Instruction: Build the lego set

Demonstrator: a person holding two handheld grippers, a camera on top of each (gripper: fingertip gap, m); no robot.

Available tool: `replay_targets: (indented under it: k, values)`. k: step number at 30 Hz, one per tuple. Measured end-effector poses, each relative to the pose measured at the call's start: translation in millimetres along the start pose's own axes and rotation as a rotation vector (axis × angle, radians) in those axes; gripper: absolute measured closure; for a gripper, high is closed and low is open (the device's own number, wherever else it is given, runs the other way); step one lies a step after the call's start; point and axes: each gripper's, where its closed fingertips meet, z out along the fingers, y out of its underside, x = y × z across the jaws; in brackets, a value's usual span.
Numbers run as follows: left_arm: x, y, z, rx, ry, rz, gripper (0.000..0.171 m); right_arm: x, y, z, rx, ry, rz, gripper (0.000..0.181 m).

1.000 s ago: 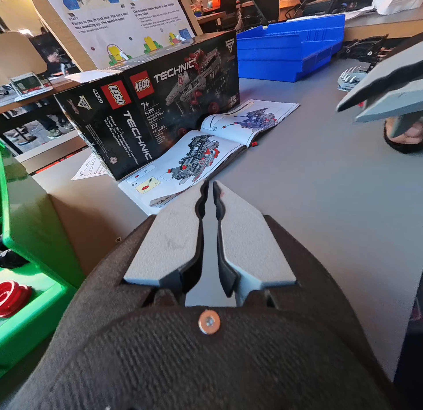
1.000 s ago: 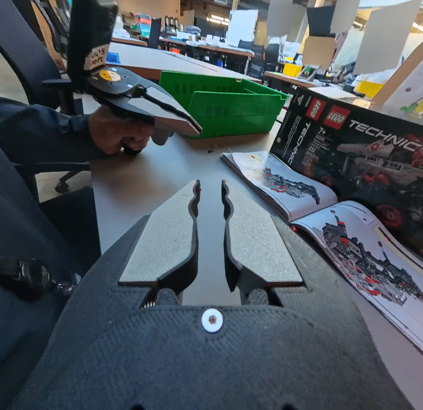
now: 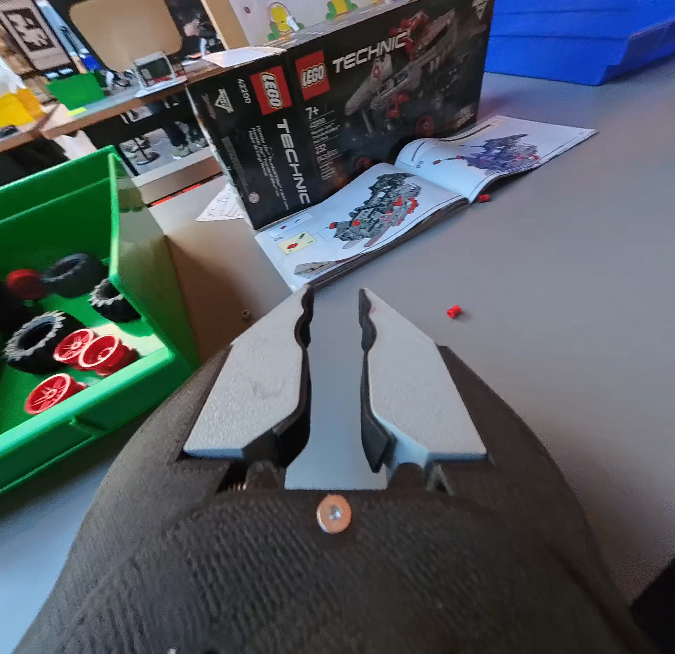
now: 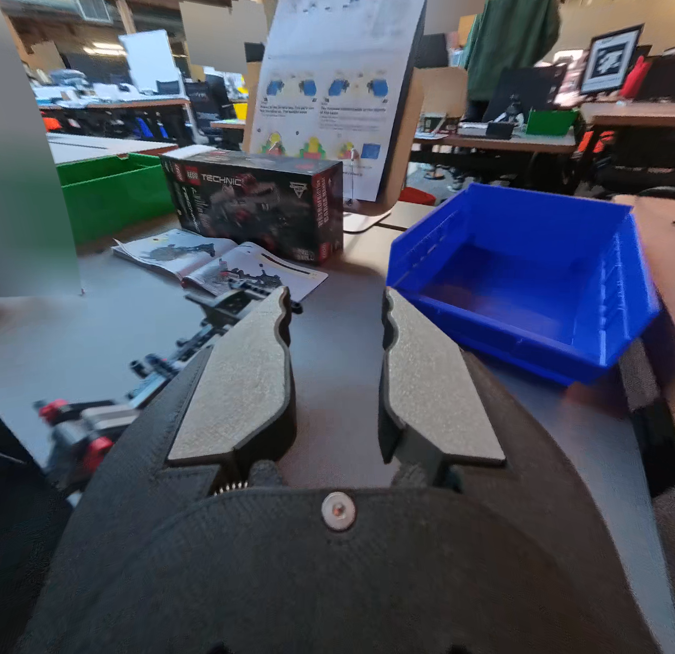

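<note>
My left gripper [image 3: 335, 295] is open and empty over the grey table, right of the green bin [image 3: 120, 212] holding black tyres [image 3: 34, 338] and red wheel hubs [image 3: 91, 351]. A small red piece [image 3: 454, 311] lies on the table just right of its tips. The open instruction booklet [image 3: 409, 201] lies ahead, in front of the black set box [image 3: 328, 99]. My right gripper [image 4: 336, 300] is open and empty; a partly built grey, black and red model [image 4: 153, 369] lies left of it, partly hidden by the left finger. The booklet [image 4: 204, 260] and box [image 4: 255, 201] lie beyond.
A blue bin [image 4: 529, 282], empty, stands right of my right gripper; it also shows at the back right in the left wrist view [image 3: 584, 33]. A second red piece [image 3: 483, 197] lies by the booklet's edge. An instruction board [image 4: 339, 88] stands behind the box. A green bin [image 4: 109, 194] is at the far left. About 55 cm separates my left fingertips from my right. To reach the small red piece [image 3: 454, 311] in a straight line is about 9 cm for my left fingers, about 45 cm for my right.
Both grippers have opened wider. The left one swung left, bringing the green bin's wheels into view. The right one swung right, away from the left gripper, toward the blue bin and the model.
</note>
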Motion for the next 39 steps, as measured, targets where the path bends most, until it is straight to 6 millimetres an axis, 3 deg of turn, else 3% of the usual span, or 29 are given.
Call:
replay_targets:
  k: [6,9,10,12,17,26,39]
  values:
    - [-4.6,9.1,7.3,-0.066,-0.042,0.047,0.152,27.9,19.5,66.8,-0.014,-0.15,0.019,0.136]
    - [-9.4,9.8,6.7,-0.068,-0.084,0.067,0.154,32.1,21.9,86.9,0.072,-0.134,-0.04,0.146]
    - [-11.9,10.0,6.1,-0.067,-0.103,0.071,0.154,29.5,20.9,90.1,0.064,-0.148,-0.054,0.141]
    - [-17.5,10.8,5.1,-0.072,-0.141,0.073,0.154,27.8,17.9,93.1,0.079,-0.146,-0.095,0.142]
    - [-25.5,13.6,4.4,-0.093,-0.203,0.086,0.154,22.3,41.9,108.0,-0.014,-0.23,-0.004,0.14]
    - [-32.3,15.1,2.7,-0.105,-0.256,0.097,0.154,17.7,32.7,105.3,0.037,-0.29,0.061,0.142]
    - [-32.4,14.5,1.8,-0.104,-0.274,0.123,0.155,0.1,33.9,106.6,0.011,-0.321,-0.036,0.146]
